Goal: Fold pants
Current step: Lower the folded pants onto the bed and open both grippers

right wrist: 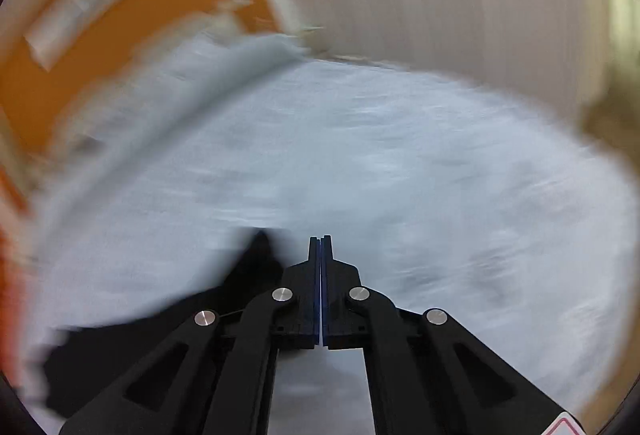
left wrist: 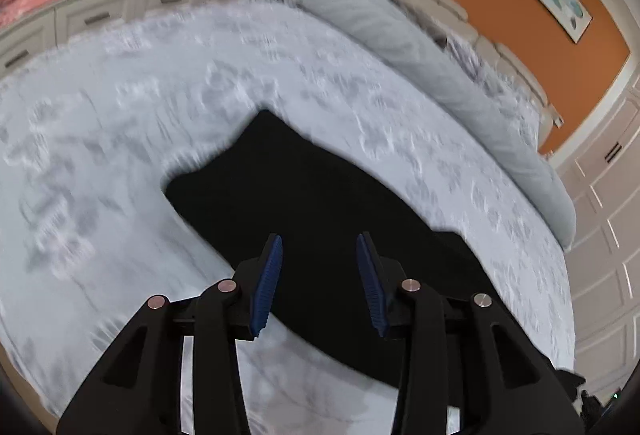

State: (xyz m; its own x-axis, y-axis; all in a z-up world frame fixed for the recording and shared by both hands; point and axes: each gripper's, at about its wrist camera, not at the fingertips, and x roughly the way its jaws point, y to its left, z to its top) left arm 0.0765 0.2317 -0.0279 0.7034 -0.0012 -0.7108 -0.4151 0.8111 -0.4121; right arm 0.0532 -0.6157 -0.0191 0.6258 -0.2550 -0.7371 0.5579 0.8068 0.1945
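Above the pale bedspread [left wrist: 120,155], the left gripper [left wrist: 319,285] hangs with its blue pads parted and nothing between them, the black pants [left wrist: 320,203] lying folded flat on the bed beneath. Off to the pants' side, the right gripper [right wrist: 321,267] has its jaws pressed together, empty.

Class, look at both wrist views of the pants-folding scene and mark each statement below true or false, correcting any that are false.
1. The black pants lie on a pale bedspread. True.
2. The left gripper is clamped on the pants. False: its jaws stand apart, gripping nothing.
3. The right gripper is shut. True.
4. The wall behind the bed is green. False: the wall is orange.
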